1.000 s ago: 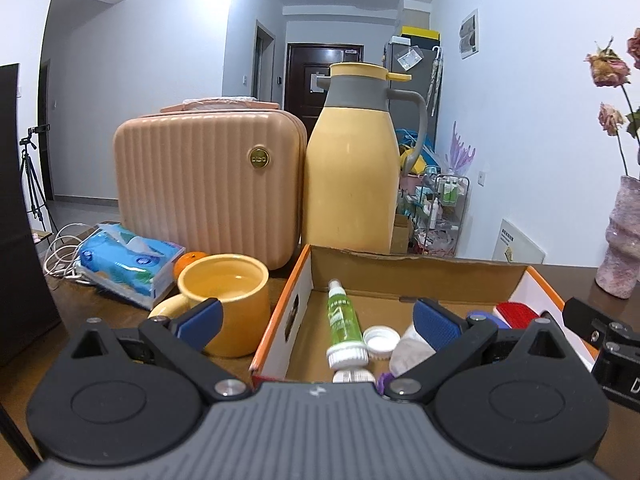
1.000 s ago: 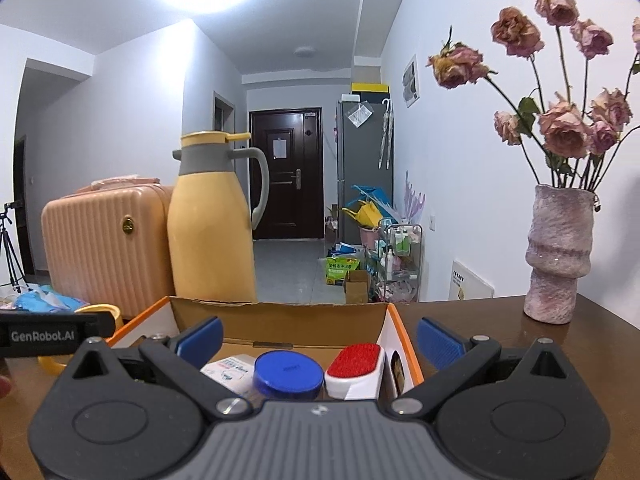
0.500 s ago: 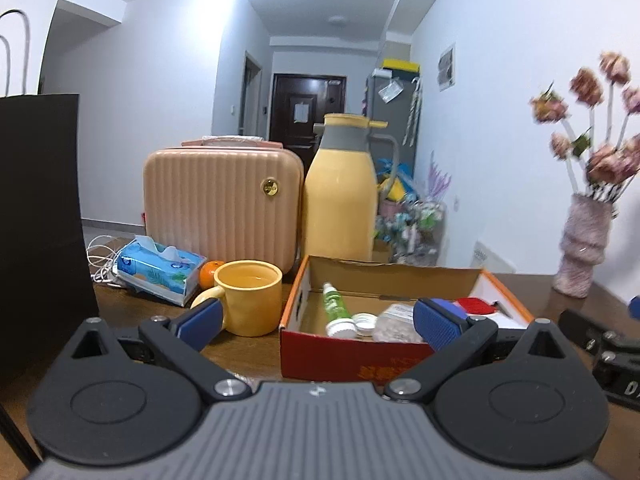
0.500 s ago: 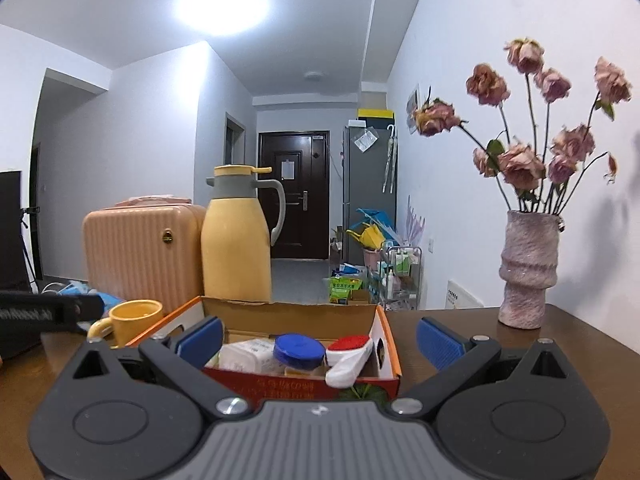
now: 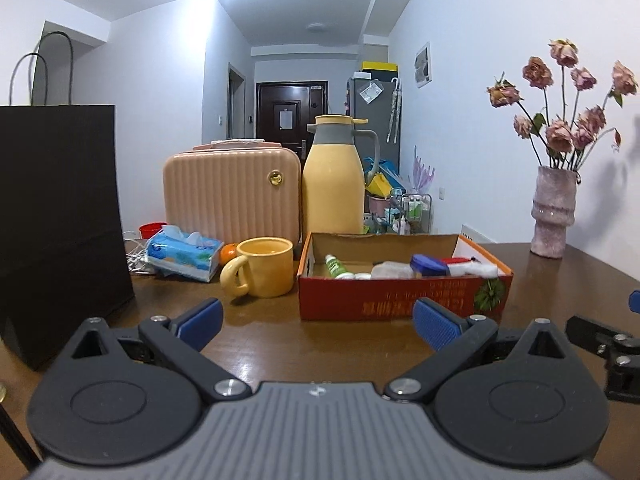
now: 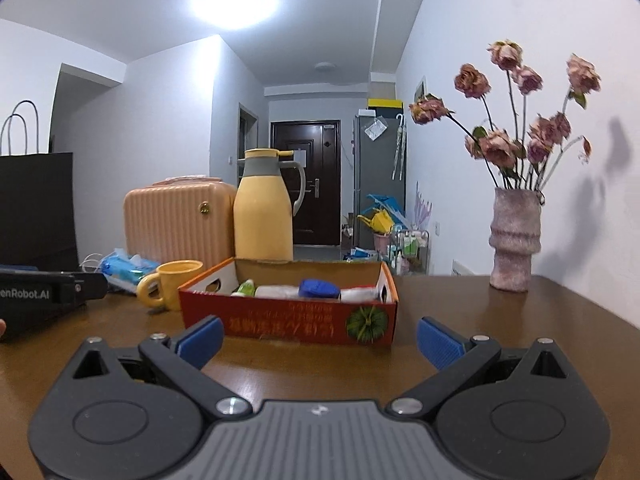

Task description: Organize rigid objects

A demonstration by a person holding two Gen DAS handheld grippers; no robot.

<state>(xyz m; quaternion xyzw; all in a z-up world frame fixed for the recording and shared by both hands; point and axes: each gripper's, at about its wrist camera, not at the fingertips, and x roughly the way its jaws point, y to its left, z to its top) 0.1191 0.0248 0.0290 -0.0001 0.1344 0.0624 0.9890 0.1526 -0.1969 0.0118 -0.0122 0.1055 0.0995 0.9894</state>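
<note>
The table (image 5: 360,344) fills the lower half of both views. A black bag (image 5: 56,216) stands at the left edge, with a case (image 5: 232,196) and jug (image 5: 334,184) mid-frame behind the box (image 5: 400,300). A vase (image 5: 554,216) is at the right. A mug (image 5: 266,266) sits just left of the box, which holds a green bottle (image 5: 334,266) and blue lid (image 5: 428,264). Both the left gripper (image 5: 316,316) and right gripper (image 6: 320,338) hover empty, fingers spread, at the bottom centre.
</note>
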